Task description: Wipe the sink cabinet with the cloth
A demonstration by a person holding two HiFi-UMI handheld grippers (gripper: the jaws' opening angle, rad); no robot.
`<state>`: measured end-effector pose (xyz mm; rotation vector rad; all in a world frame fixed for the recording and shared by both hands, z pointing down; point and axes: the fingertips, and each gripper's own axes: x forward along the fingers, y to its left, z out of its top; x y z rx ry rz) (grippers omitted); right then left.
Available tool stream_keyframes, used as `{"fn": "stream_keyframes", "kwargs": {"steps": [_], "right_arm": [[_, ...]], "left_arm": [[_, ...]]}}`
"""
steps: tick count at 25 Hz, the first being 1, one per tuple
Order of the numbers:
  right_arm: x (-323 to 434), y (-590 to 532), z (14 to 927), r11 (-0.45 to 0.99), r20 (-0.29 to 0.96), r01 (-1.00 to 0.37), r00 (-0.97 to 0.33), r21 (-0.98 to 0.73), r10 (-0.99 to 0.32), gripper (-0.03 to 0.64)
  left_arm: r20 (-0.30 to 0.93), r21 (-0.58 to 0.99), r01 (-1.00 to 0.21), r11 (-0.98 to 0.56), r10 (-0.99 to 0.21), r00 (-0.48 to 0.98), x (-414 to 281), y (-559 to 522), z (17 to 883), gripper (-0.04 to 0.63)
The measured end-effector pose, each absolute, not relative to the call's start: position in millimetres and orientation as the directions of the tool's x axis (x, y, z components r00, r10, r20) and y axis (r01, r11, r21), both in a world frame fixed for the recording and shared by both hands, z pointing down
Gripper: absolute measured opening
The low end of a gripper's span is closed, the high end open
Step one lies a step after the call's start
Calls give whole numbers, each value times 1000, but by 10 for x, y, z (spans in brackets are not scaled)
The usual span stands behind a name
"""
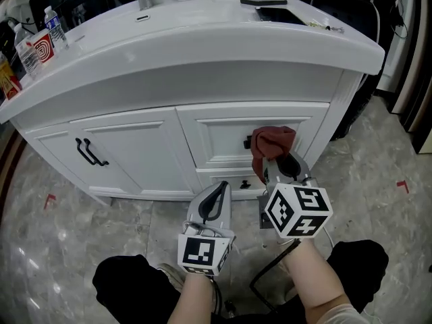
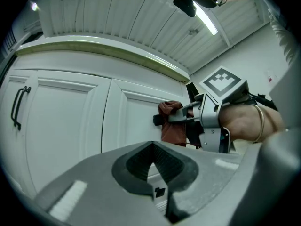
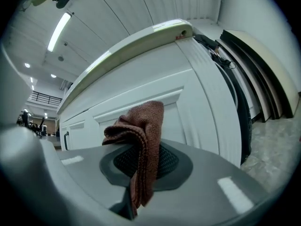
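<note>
Left hand-held gripper (image 1: 221, 189): grey body, black ribbed pads, white cube with black square markers at the rear; right hand-held gripper (image 1: 289, 164): same build, screws (image 2: 209, 131) in its grey side plate; black cable (image 1: 266, 270) by the right wrist; thin bracelet (image 2: 260, 124); black trousers (image 1: 128, 282).

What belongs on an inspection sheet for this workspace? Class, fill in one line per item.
Surface: white sink cabinet, doors shut.
Job's things: reddish-brown cloth, by the drawer knob.
Clutter: water bottles and a dark flat device on the countertop.
Grippers: right gripper shut on the cloth; left gripper shut, empty.
Cables: black cable below the right gripper.
Surroundings: marbled floor with red tape marks.
</note>
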<state>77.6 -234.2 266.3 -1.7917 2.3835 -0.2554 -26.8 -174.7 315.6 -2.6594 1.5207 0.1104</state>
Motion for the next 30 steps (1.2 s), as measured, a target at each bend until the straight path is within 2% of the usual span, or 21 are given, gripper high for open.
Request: {"fn": "stream_keyframes", "kwargs": {"steps": [5,22,25,30], "right_arm": [[849,-2388,2696,276,-11,-939,-280,-204,-960,80],[1790,-2197,2700,87,-17,-972,-85,-219,-996,80],[1549,-2148,2715,134,-34,-964,-130,-231,-991,80],[646,-2112,2897,318,-26,-924,-320,-211,-947,80]], "left_arm": [[-89,-54,-860,-508,-855,511,-194,-1764,3186,0],[-89,-44,-832,-554,-827,555,162,-1736,3181,0],[-81,-48,-843,-536,-839,538,24,-1735,3218,0],[-74,-37,-877,-479,-874,481,-376,-1757,3265,0]]}}
